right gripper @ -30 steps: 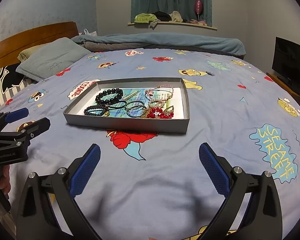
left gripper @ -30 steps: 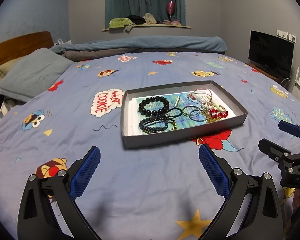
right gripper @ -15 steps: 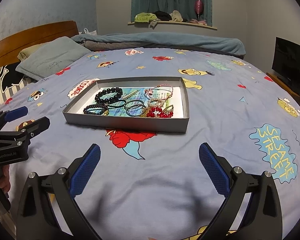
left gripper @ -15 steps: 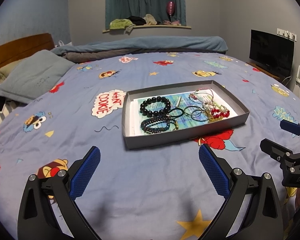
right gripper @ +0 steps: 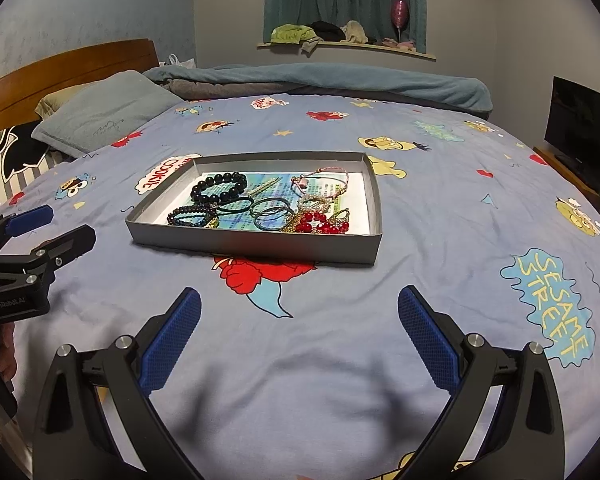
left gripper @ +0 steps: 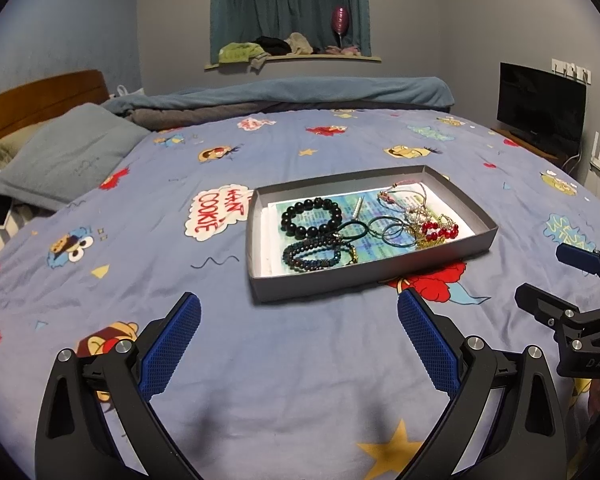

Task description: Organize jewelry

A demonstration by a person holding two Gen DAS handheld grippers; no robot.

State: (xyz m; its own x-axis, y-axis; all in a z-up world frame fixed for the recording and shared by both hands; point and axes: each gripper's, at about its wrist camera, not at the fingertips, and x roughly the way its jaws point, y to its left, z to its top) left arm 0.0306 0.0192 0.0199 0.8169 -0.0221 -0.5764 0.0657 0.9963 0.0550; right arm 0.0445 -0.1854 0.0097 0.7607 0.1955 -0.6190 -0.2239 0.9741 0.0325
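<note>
On a cartoon-print bedspread (left gripper: 300, 380), a shallow grey tray (left gripper: 364, 278) holds the jewelry: a black bead bracelet (left gripper: 311, 217) at its far left, a darker beaded bracelet (left gripper: 312, 255) nearer the front wall, thin hoops (left gripper: 396, 232) in the middle, and red beads (left gripper: 440, 231) tangled with gold chain (left gripper: 420, 210) toward the right end. A slim silver pin (left gripper: 358, 207) lies among them on the printed paper liner (left gripper: 364, 248).

Over the past second almost nothing has shifted. The tray sits a shade lower and larger in both wrist views, so both tools appear to be drifting slowly toward it; no piece inside has changed place.

The left gripper (left gripper: 298, 312) hovers over the spread short of the tray, its blue pads (left gripper: 172, 344) spread wide with nothing between them. The right gripper (right gripper: 299, 310) does likewise from the tray's other side, fingers apart and empty. Each tool shows at the edge of the other's view, and part of a hand (right gripper: 4, 356) grips the left one's handle.

The pieces are gathered in one tray yet overlap loosely, a layout that fits either jewelry awaiting sorting or jewelry already collected; the slight approach settles neither reading.
</note>
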